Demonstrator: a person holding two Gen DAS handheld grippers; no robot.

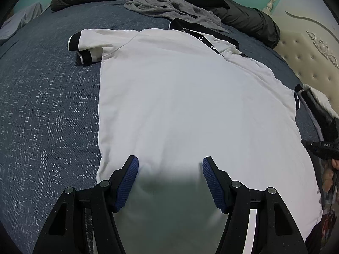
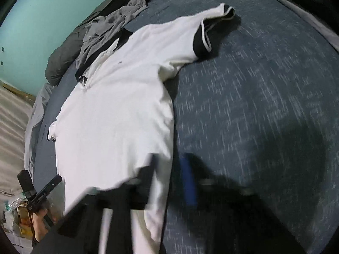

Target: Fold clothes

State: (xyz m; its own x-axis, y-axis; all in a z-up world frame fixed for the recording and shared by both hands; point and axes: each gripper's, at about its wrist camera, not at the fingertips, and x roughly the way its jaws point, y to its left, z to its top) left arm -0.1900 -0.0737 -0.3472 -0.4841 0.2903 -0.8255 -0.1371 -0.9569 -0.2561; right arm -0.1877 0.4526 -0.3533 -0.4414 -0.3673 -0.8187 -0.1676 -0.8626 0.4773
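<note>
Garment: a white polo shirt [image 1: 180, 97] with black collar and black sleeve cuffs is lying spread flat, front up, on the bed [image 1: 46, 110], hem toward the cameras and collar toward the far side.

Progress: the shirt is judged to be laid out and smoothed only. No fold is being shown in the body, and both sleeves are lying out to the sides. All folds are judged to be outstanding.

Left gripper [image 1: 170, 163]: the fingers [image 1: 130, 182] are being held spread over the hem region. Only flat cloth is lying between them and nothing is being pinched.

Right gripper [image 2: 169, 169]: the view is heavily blurred. The fingers are being pressed together at the shirt's lower side edge. White cloth is seen lying around them, so the hem corner is judged to be pinched.

Edges: the left side seam is running straight and fully exposed on the bedspread. The left sleeve cuff [image 1: 81, 46] is curled partly under itself.

Open room: wide bare bedspread is being left beside each side seam, enough for sleeves and sides to be swung inward.

Obstructions: a crumpled grey garment [image 1: 169, 8] is lying just beyond the collar, touching or overlapping it, and a dark quilt [image 1: 250, 19] is bunched behind it. Forward room is therefore judged limited.
</note>
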